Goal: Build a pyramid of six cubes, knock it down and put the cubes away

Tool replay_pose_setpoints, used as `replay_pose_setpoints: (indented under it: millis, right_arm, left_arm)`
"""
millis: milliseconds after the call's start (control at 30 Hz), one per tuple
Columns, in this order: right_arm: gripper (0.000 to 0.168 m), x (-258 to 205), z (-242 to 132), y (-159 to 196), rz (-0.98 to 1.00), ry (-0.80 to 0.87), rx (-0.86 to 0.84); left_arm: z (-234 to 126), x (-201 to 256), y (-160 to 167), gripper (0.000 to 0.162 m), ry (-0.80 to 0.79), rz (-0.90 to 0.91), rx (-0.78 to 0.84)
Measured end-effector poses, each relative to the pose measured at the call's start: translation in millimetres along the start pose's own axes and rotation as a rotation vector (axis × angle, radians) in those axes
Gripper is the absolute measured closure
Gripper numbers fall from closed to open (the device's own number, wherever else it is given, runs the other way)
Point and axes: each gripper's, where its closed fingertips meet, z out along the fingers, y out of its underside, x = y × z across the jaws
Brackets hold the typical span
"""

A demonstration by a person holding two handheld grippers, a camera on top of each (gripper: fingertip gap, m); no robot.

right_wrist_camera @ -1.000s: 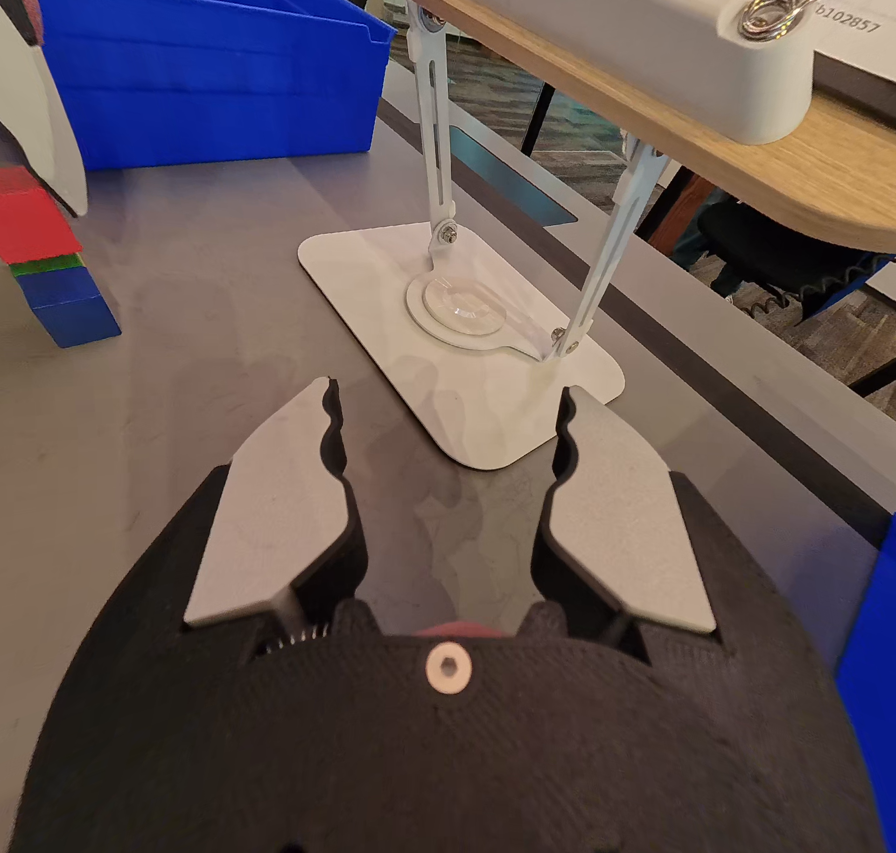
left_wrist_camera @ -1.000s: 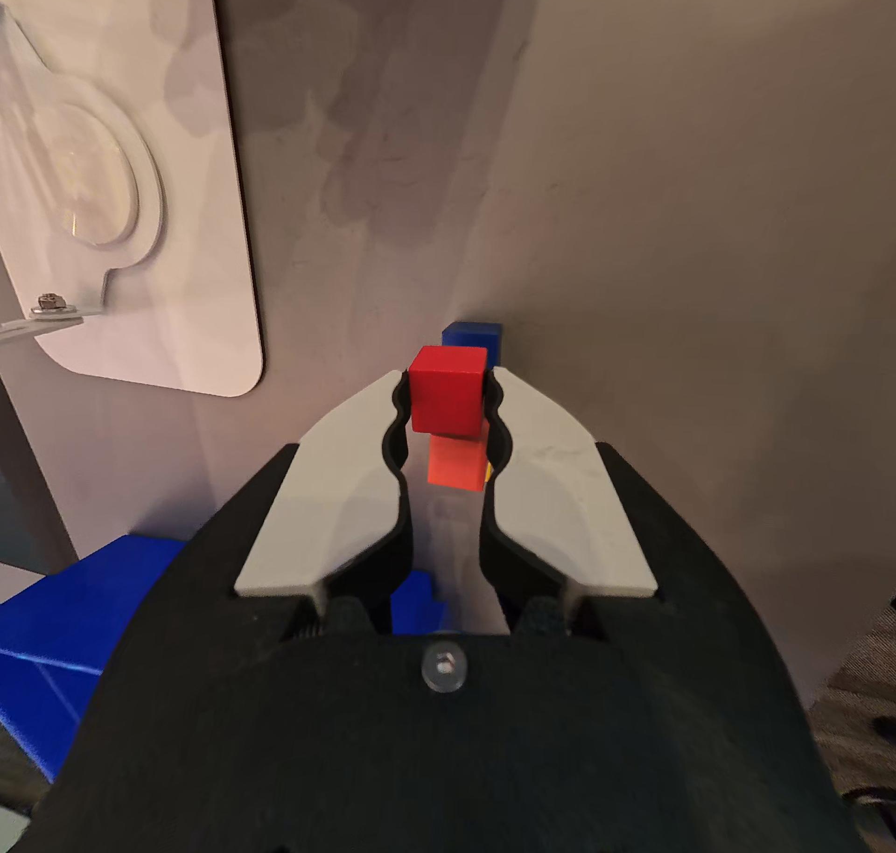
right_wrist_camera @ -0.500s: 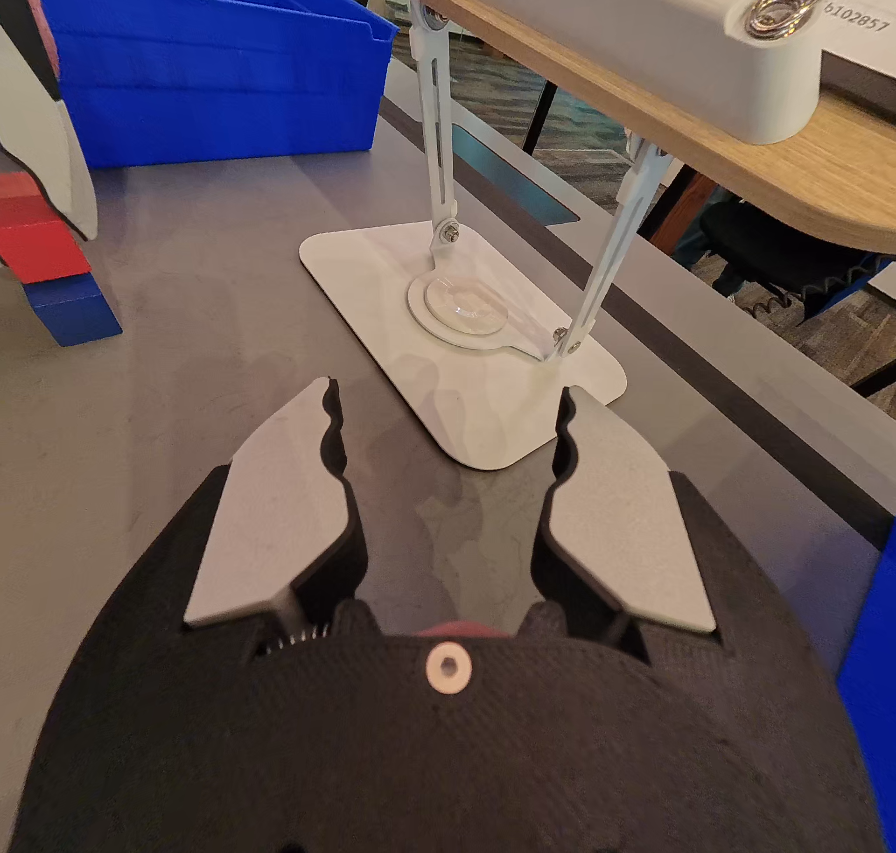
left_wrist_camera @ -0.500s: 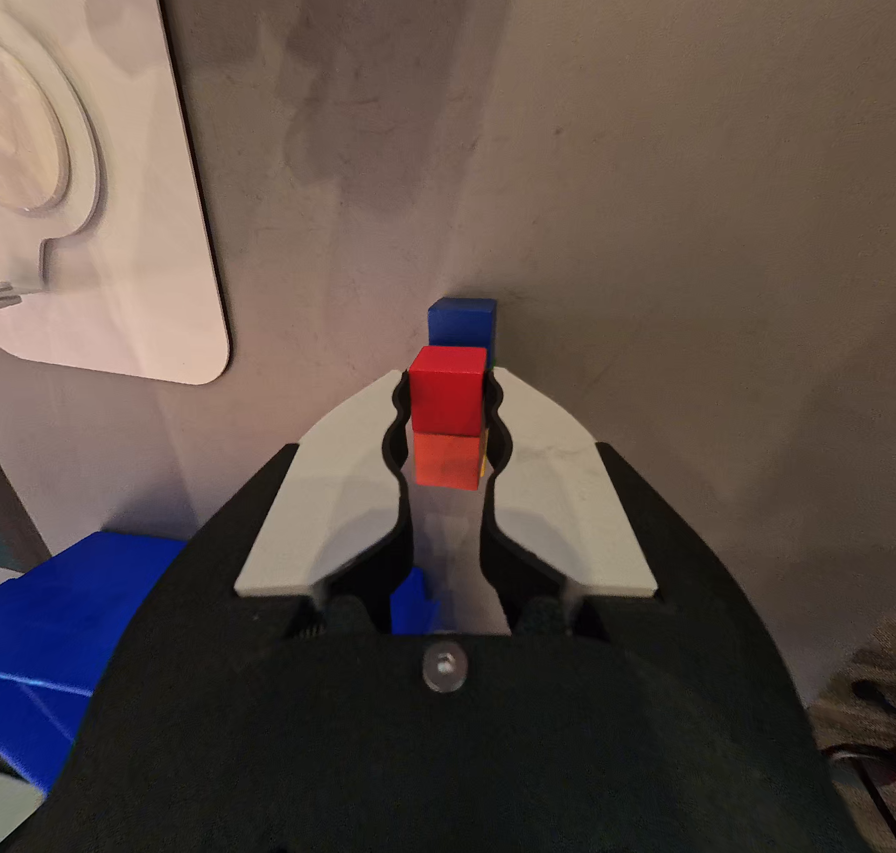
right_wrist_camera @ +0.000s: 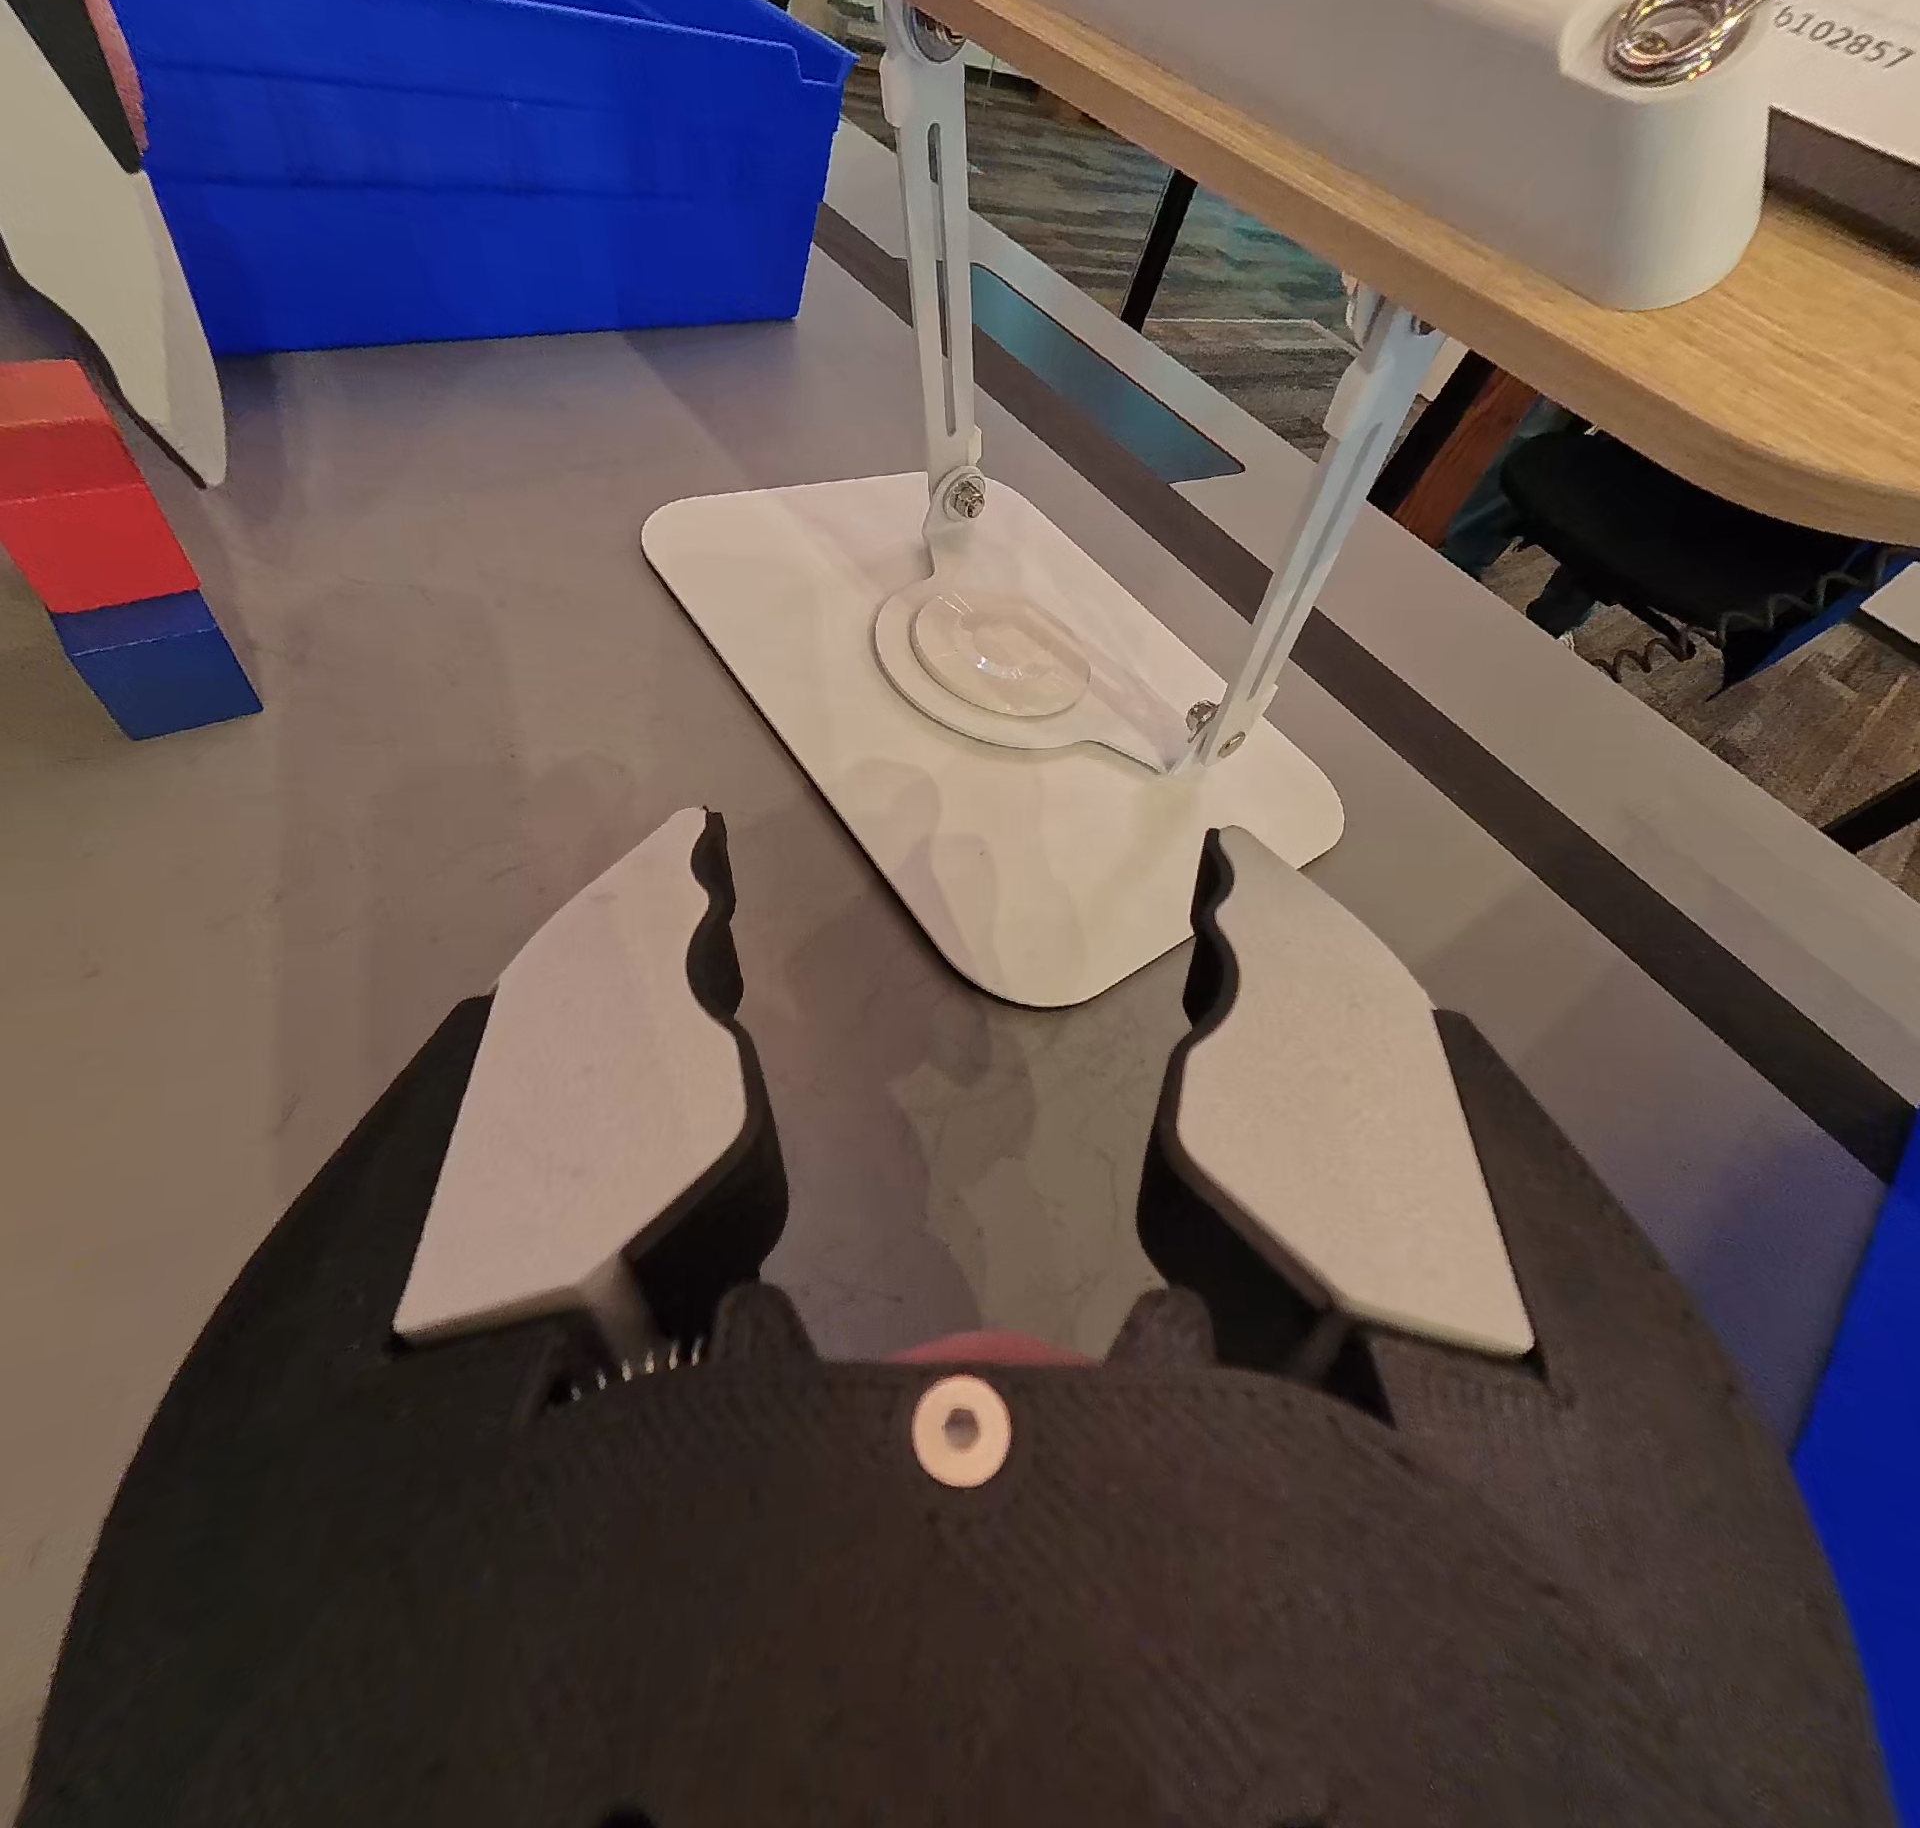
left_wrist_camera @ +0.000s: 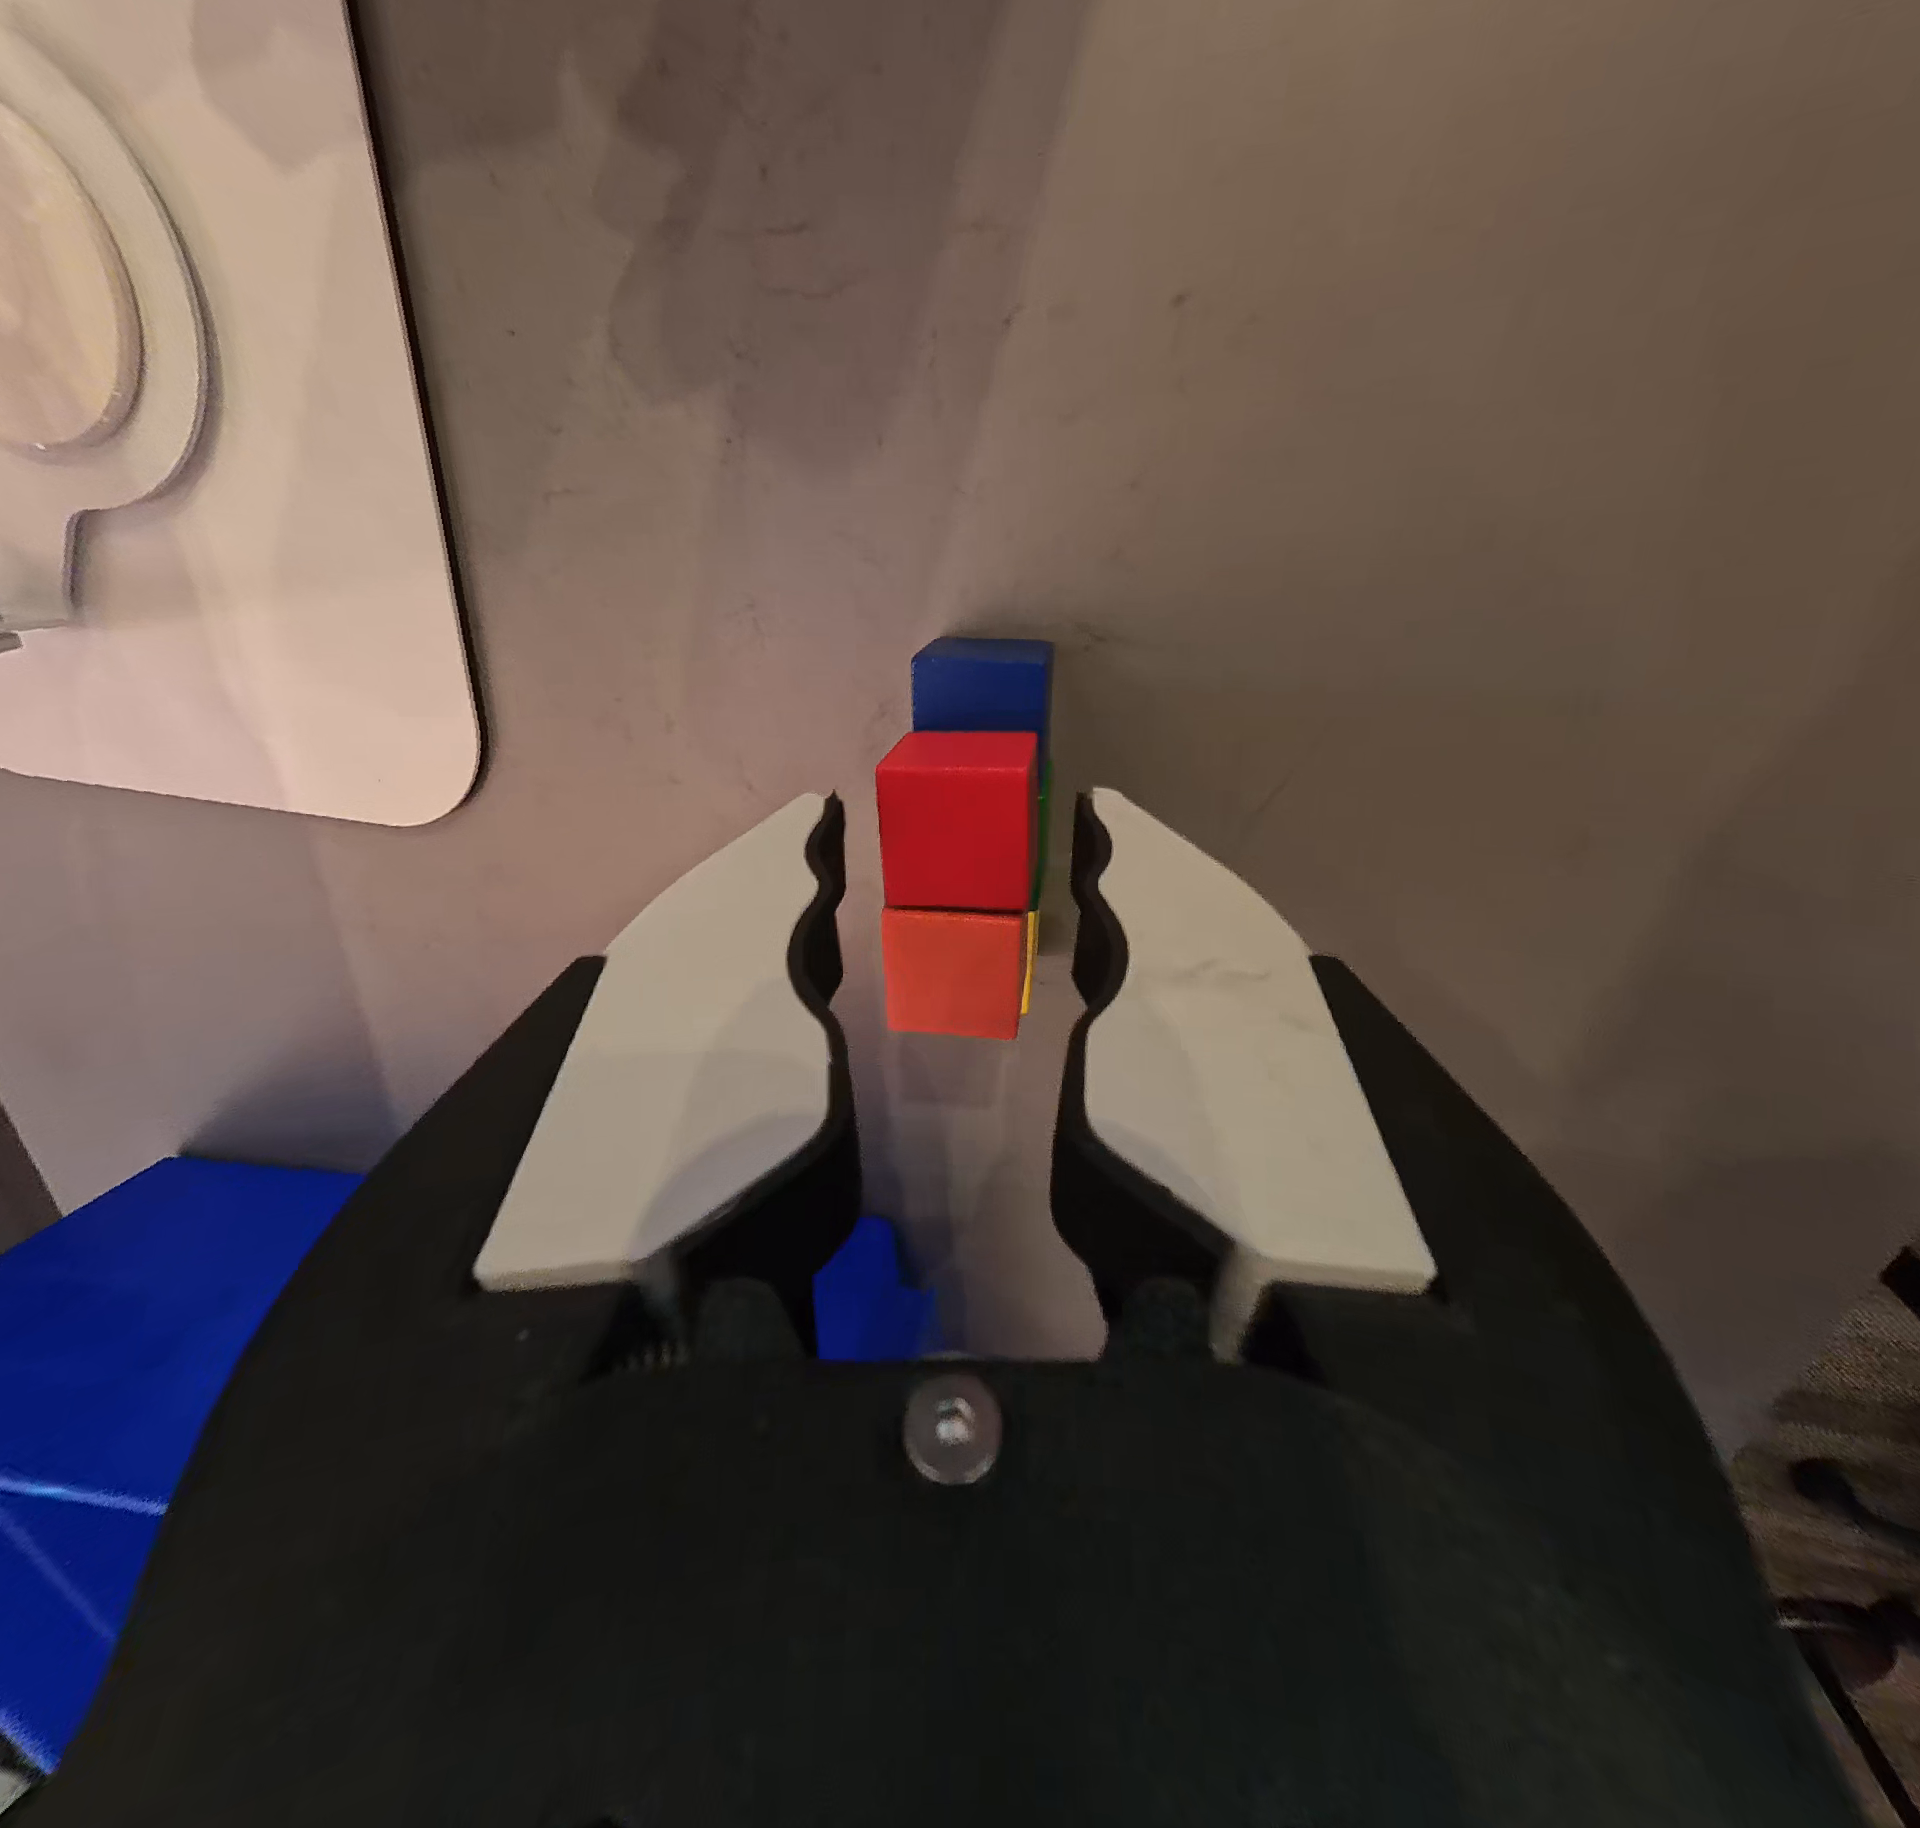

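On the grey table (left_wrist_camera: 1455,428), the cubes stand stacked between the tips of the left gripper (left_wrist_camera: 956,822), whose jaws are parted a little with a gap on each side of the red cube (left_wrist_camera: 956,817), holding nothing. Nearer lies the orange cube (left_wrist_camera: 951,968); beyond the red one sits the blue cube (left_wrist_camera: 982,682), with slivers of green and yellow at the right edge. The right gripper (right_wrist_camera: 961,848) hovers wide open and empty near the white stand base (right_wrist_camera: 831,573), with the blue bin (right_wrist_camera: 468,168) at the far left.
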Motion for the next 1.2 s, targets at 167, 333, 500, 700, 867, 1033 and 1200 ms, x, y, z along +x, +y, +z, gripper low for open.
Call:
replay_pose_setpoints:
  millis: [167, 333, 500, 700, 867, 1033, 1200]
  right_arm:
    - [0.083, 0, 0, 0, 0.000, 0.000, 0.001]
    - [0.083, 0, 0, 0, -0.001, 0.000, 0.000]
    - [0.083, 0, 0, 0, -0.001, -0.001, 0.001]
    - [0.083, -1, 0, 0, -0.005, -0.003, -0.001]
    - [0.083, -1, 0, 0, -0.002, -0.003, 0.001]
    - [0.083, -1, 0, 0, -0.004, -0.004, 0.000]
    - [0.083, -1, 0, 0, -0.005, -0.004, 0.000]
  left_arm:
    - [9, 2, 4, 0.126, -0.010, 0.017, -0.032]
    - [5, -2, 3, 0.121, -0.021, 0.007, -0.017]
    - [-13, -3, 16, 0.117, -0.018, -0.026, -0.005]
    - [-8, -3, 34, 0.125, -0.025, -0.053, -0.027]
    - [-7, -2, 30, 0.130, -0.029, -0.041, -0.018]
    - [-7, -3, 28, 0.133, -0.030, -0.036, -0.017]
    - [-5, -1, 27, 0.135, -0.024, -0.027, -0.015]
